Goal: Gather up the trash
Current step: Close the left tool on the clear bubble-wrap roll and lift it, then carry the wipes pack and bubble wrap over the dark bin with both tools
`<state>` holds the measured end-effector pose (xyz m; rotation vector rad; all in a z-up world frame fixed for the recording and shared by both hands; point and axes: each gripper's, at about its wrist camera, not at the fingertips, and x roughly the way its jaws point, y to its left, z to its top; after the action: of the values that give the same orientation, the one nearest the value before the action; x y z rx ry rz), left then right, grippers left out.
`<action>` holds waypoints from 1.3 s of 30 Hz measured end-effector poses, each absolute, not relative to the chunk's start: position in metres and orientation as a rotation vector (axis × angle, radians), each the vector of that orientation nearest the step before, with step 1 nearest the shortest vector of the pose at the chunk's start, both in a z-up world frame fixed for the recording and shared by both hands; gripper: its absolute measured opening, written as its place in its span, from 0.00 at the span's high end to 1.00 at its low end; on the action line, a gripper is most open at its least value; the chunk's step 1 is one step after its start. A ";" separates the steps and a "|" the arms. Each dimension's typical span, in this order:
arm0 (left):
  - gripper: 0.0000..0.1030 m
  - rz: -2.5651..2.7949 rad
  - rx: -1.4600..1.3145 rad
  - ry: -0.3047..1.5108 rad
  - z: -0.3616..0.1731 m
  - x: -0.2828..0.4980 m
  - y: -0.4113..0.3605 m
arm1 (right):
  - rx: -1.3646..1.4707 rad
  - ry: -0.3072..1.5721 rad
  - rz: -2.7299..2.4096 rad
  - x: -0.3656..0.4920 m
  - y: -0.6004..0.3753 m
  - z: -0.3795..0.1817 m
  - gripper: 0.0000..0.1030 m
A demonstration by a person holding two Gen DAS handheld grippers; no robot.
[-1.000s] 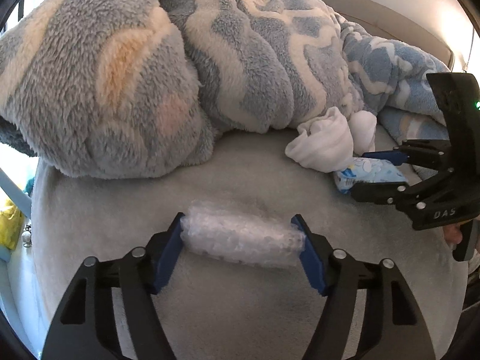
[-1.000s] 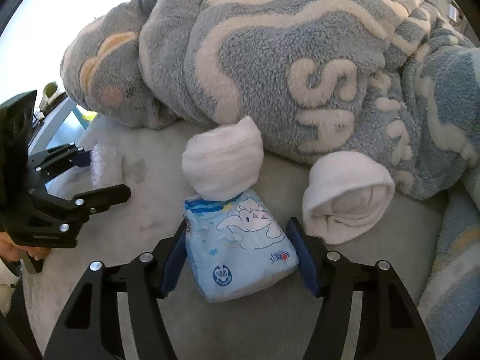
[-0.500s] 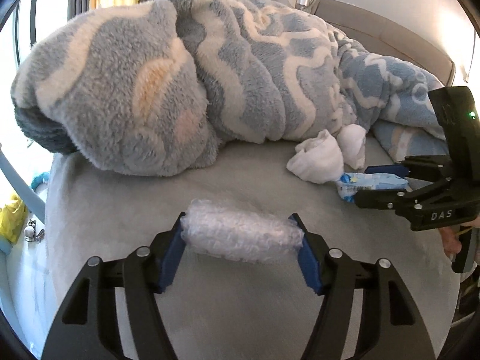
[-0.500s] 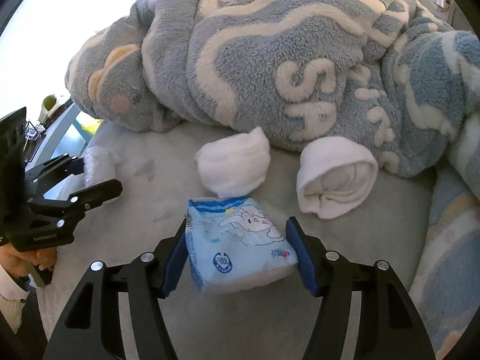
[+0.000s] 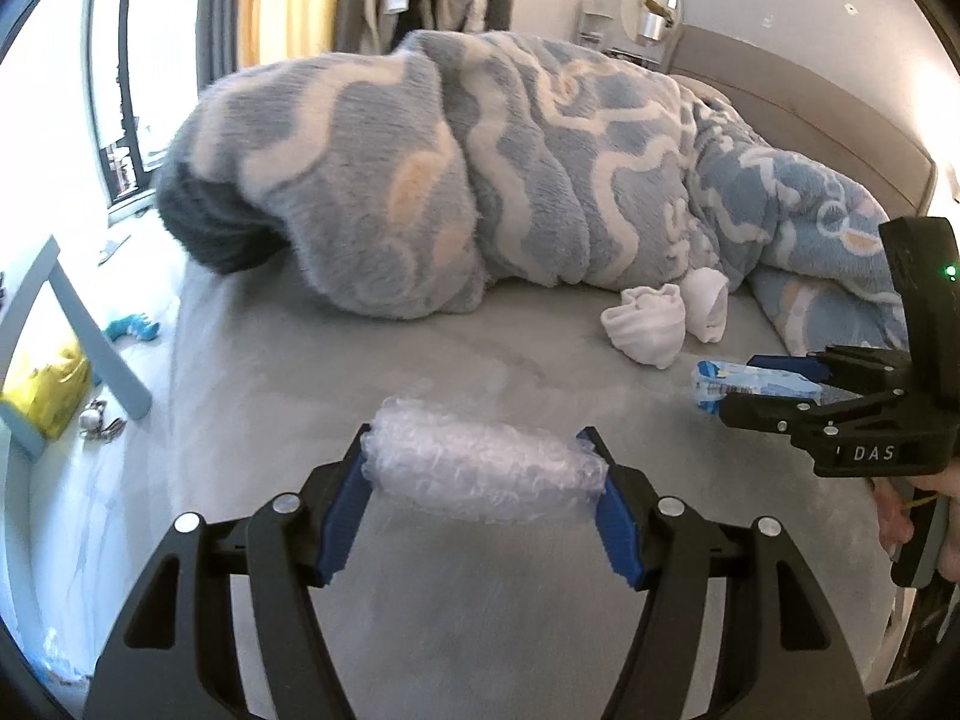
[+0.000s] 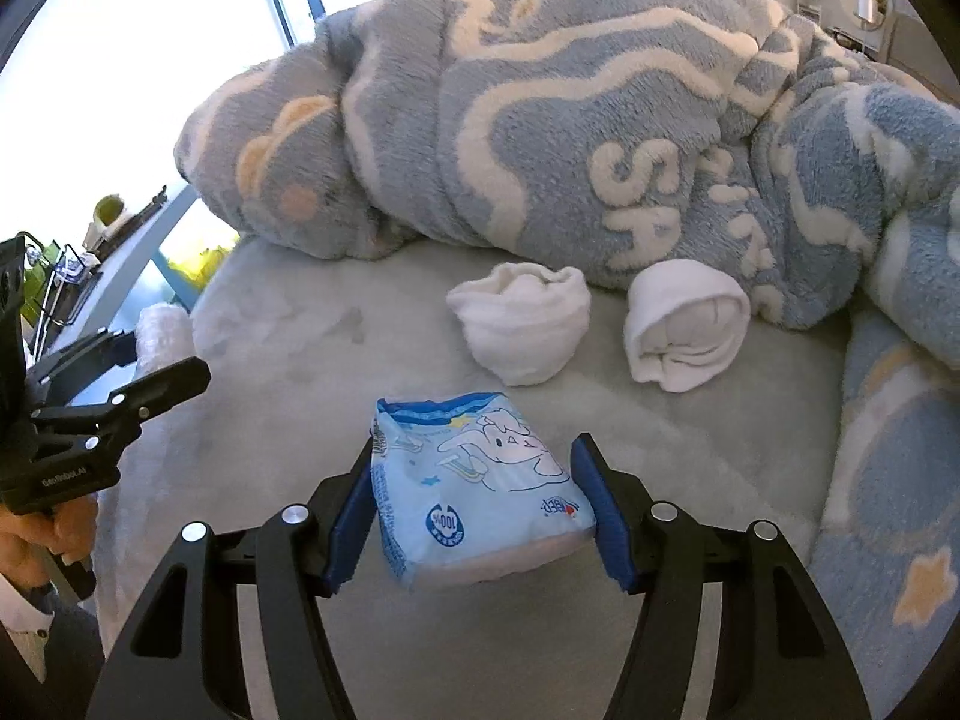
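My left gripper (image 5: 483,495) is shut on a roll of clear bubble wrap (image 5: 480,465) and holds it above the grey bed (image 5: 360,372). My right gripper (image 6: 480,507) is shut on a light blue tissue pack (image 6: 480,492) with a cartoon print, lifted off the bed. In the left wrist view the right gripper (image 5: 774,384) shows at the right with the pack (image 5: 744,384) edge-on. In the right wrist view the left gripper (image 6: 150,360) shows at the left with the bubble wrap (image 6: 159,330) behind its fingers.
A bunched blue and cream fleece blanket (image 5: 480,180) covers the back of the bed. Two rolled white socks (image 6: 522,324) (image 6: 684,324) lie in front of it. Beside the bed on the left stand a blue chair leg (image 5: 90,336) and a yellow bag (image 5: 42,384).
Both grippers have lifted and pulled back from the blanket, carrying the bubble wrap and the tissue pack up off the bed. The socks stayed put.
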<state>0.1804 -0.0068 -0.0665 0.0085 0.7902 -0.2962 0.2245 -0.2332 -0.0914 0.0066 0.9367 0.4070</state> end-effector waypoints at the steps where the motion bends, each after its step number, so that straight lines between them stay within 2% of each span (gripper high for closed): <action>1: 0.33 -0.286 0.004 0.788 -0.065 0.177 -0.004 | 0.007 0.931 0.409 0.222 -0.233 -0.089 0.38; 15: 0.33 -0.186 -0.052 0.770 -0.046 0.117 0.038 | -0.005 0.863 0.477 0.183 -0.185 -0.072 0.38; 39: 0.33 -0.046 -0.102 0.782 -0.043 0.047 0.138 | -0.006 0.851 0.619 0.146 -0.075 -0.069 0.38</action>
<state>0.0475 0.1378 -0.0425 -0.1020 0.7819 -0.0457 0.1458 -0.0747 -0.0689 -0.0055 0.8512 0.6190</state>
